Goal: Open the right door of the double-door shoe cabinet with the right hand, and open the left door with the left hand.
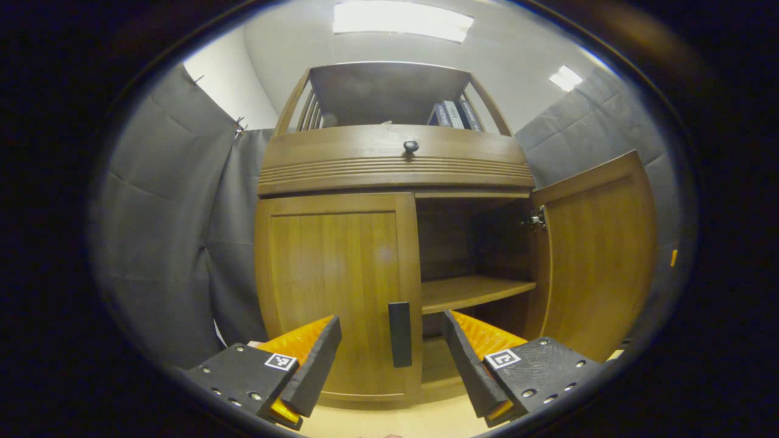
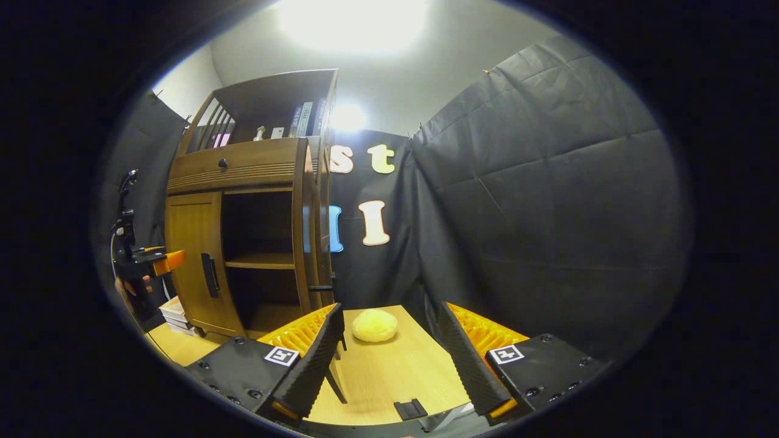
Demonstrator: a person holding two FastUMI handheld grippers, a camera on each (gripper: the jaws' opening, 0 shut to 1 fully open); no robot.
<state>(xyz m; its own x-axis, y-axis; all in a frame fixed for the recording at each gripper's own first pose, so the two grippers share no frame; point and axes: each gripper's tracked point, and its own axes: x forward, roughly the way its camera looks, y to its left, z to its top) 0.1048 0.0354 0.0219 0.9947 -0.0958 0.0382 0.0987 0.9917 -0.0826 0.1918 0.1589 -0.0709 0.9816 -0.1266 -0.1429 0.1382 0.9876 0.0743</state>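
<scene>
The wooden shoe cabinet (image 1: pixel 395 164) faces me in the left gripper view. Its left door (image 1: pixel 335 292) is closed, with a dark vertical handle (image 1: pixel 400 333) near its inner edge. Its right door (image 1: pixel 599 255) is swung wide open, showing a shelf (image 1: pixel 475 291) inside. My left gripper (image 1: pixel 392 347) is open, its fingers on either side of the handle and short of it. In the right gripper view the cabinet (image 2: pixel 243 231) stands at the left with its right door (image 2: pixel 313 231) seen edge-on. My right gripper (image 2: pixel 392 353) is open and holds nothing. The left gripper (image 2: pixel 159 261) is held by a hand before the closed door.
A drawer with a round knob (image 1: pixel 411 146) runs above the doors, and books (image 1: pixel 453 114) stand on the top shelf. A low wooden table (image 2: pixel 389 365) with a yellow round object (image 2: pixel 374 325) lies before the right gripper. White boxes (image 2: pixel 175 316) sit left of the cabinet.
</scene>
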